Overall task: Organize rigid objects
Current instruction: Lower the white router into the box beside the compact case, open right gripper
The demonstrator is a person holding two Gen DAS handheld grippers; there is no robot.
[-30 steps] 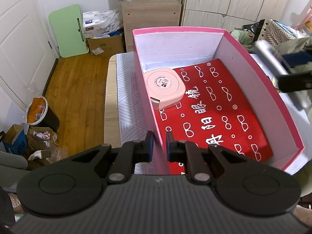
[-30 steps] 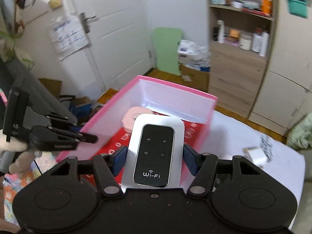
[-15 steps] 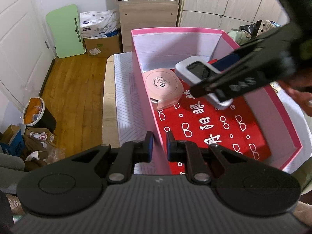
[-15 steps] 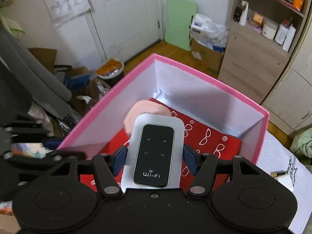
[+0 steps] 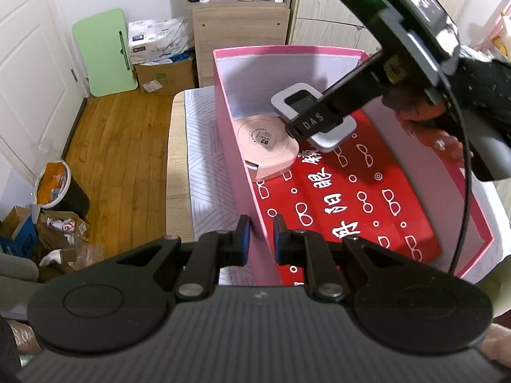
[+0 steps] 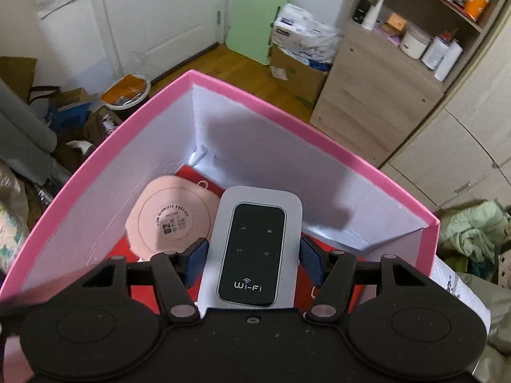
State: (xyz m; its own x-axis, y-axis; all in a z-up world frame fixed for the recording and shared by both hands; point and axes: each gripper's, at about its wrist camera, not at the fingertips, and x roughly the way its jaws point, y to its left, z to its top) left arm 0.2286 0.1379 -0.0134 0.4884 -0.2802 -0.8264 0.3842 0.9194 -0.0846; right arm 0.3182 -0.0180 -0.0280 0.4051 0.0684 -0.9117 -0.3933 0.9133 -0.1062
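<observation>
My left gripper (image 5: 258, 236) is shut on the near left wall of the pink box (image 5: 238, 166). The box has a red patterned sheet (image 5: 345, 191) on its floor and a round pink case (image 5: 266, 142) at its far left. My right gripper (image 6: 254, 252) is shut on a white Wi-Fi router (image 6: 255, 249) and holds it low inside the box (image 6: 271, 111), beside the pink case (image 6: 169, 220). In the left wrist view the router (image 5: 311, 111) hangs over the case's right edge, partly hidden by my right gripper (image 5: 322, 118).
The box sits on a table with a striped white cloth (image 5: 204, 166). Beyond it are a wooden cabinet (image 5: 239, 32), a cardboard box (image 5: 166, 73), a green board (image 5: 102, 51) and a bin (image 5: 57, 188) on the wood floor. Clothes (image 6: 472, 233) lie right.
My right gripper has carried the router from above the box's rim down into the box, close to the pink case. My left gripper has stayed on the box wall.
</observation>
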